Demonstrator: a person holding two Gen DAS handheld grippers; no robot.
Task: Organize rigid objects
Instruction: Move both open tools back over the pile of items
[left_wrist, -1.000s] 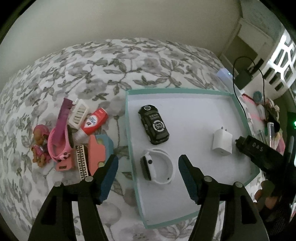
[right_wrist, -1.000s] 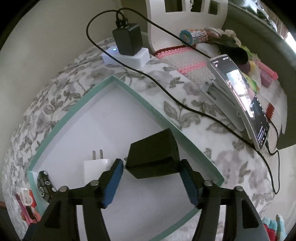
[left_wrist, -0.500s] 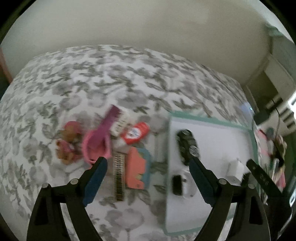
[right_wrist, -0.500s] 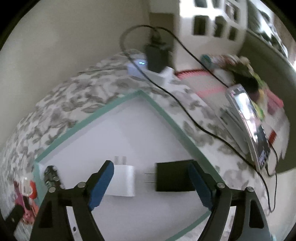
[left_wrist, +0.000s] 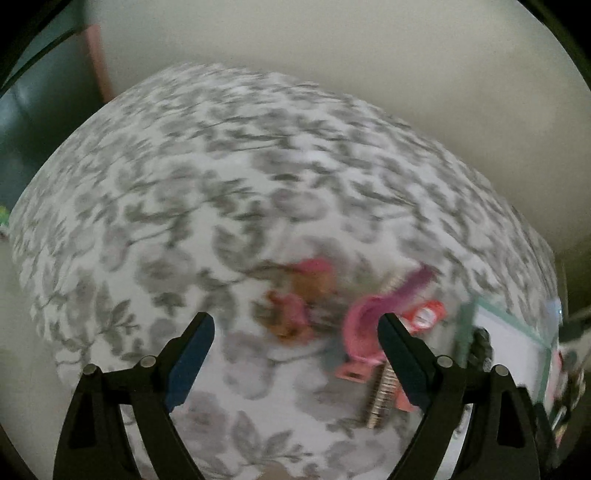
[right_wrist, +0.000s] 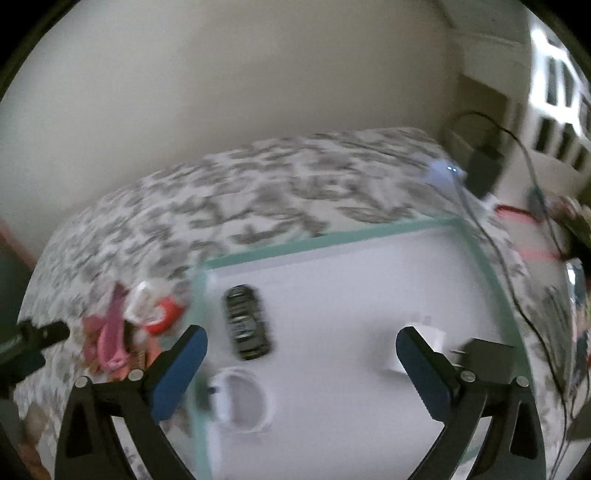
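Four things are in the tray, a pile still waits outside.

The right gripper (right_wrist: 301, 363), jaws just opened wide and empty, hangs over the tray (right_wrist: 369, 236): car (right_wrist: 246, 323) and watch (right_wrist: 242, 400) between its fingers, two chargers by its right finger. The left gripper (left_wrist: 295, 350), wide and empty, has the toy pile (left_wrist: 360, 325) by its right finger.

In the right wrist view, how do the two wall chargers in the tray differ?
The white charger is pale and partly hidden behind the right gripper's finger; the black charger is dark, looks bulkier, and lies nearer the tray's right rim. Both rest on the tray floor, ungripped.
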